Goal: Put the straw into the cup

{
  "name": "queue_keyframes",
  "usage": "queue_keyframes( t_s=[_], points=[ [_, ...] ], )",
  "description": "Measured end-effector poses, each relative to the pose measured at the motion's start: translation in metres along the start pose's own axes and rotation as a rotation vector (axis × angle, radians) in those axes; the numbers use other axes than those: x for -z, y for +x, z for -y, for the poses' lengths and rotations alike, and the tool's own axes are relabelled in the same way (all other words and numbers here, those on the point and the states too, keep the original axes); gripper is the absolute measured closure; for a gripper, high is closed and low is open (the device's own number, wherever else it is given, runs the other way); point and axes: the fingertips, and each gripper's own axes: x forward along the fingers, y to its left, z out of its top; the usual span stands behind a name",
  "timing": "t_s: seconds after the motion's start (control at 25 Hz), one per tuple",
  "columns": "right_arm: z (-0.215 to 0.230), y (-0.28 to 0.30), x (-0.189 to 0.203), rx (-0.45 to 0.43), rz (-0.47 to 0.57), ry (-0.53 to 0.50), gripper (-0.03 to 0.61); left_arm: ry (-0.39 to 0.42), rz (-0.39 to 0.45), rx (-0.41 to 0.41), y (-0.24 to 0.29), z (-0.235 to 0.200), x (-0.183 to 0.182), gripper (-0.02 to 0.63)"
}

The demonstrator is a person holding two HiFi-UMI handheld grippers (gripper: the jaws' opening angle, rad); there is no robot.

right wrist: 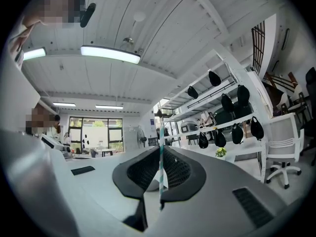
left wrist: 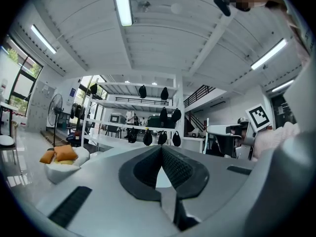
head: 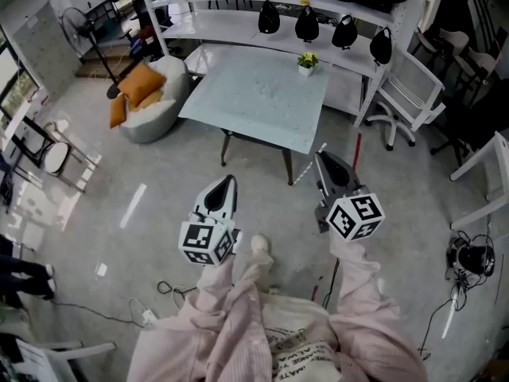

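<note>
My right gripper (head: pixel 320 154) (right wrist: pixel 161 149) is shut on a thin straw with teal stripes (right wrist: pixel 160 163), which stands upright between the jaw tips. In the head view the straw (head: pixel 307 168) shows as a pale thin line slanting down past the gripper's tip. My left gripper (head: pixel 230 179) (left wrist: pixel 161 149) is shut, its jaws meeting at the tip with nothing between them. Both grippers are held level over the floor, short of a glass-topped table (head: pixel 262 106). I cannot make out a cup in any view.
A small potted plant (head: pixel 307 62) stands at the table's far edge. Behind it is a white shelf (head: pixel 238 24) with several black bags (head: pixel 307 24). A white chair (head: pixel 409 94) is at the right, a beanbag with orange cushions (head: pixel 151 94) at the left. Cables (head: pixel 171 293) lie on the floor.
</note>
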Motion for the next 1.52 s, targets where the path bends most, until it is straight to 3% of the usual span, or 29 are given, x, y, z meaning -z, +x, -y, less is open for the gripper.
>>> queue_keyframes(
  t_s=[0.84, 1.52],
  points=[
    [0.102, 0.196, 0.025, 0.051, -0.068, 0.041, 0.56, -0.057, -0.055, 0.067, 0.205, -0.119, 0.005, 0.614],
    [0.156, 0.294, 0.026, 0.099, -0.045, 0.04, 0.56, -0.079, -0.047, 0.074, 0.292, -0.187, 0.007, 0.614]
  ],
)
